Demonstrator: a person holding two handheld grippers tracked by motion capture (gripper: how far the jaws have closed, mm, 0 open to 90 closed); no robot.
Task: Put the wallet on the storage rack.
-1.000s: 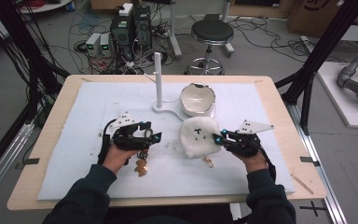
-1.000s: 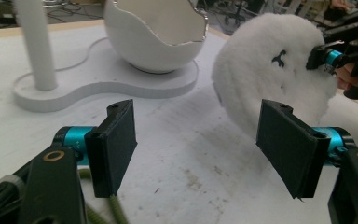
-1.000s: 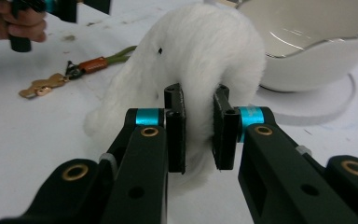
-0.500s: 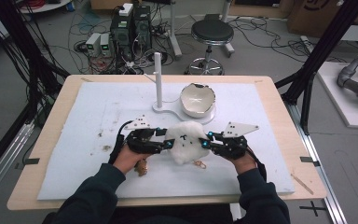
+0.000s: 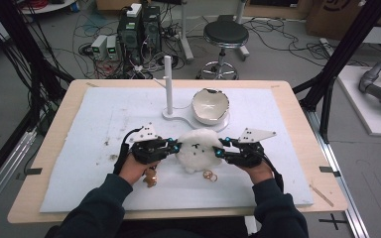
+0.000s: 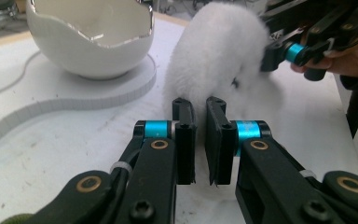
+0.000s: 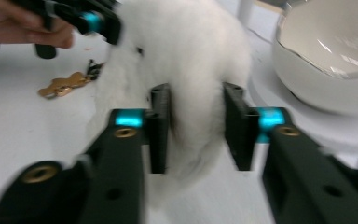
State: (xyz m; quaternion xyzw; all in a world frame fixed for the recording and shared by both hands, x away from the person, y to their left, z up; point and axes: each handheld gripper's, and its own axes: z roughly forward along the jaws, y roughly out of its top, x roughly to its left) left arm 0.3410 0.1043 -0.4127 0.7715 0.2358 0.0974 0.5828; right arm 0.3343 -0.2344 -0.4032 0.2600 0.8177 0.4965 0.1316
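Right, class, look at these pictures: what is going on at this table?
A person works a white fluffy toy on the padded table with a tool in each hand. The left tool has just closed, pinching a bit of its fur. The right tool has just been opening, its jaws astride the toy's other side. An eggshell-shaped bowl stands behind.

Behind the fluffy white toy [image 5: 198, 148] between my grippers, the eggshell-shaped bowl [image 5: 210, 105] and white post [image 5: 168, 82] block the way forward. Gold trinkets [image 5: 210, 175] lie just beside its near edge; the mat [image 5: 79, 124] to my left lies open.
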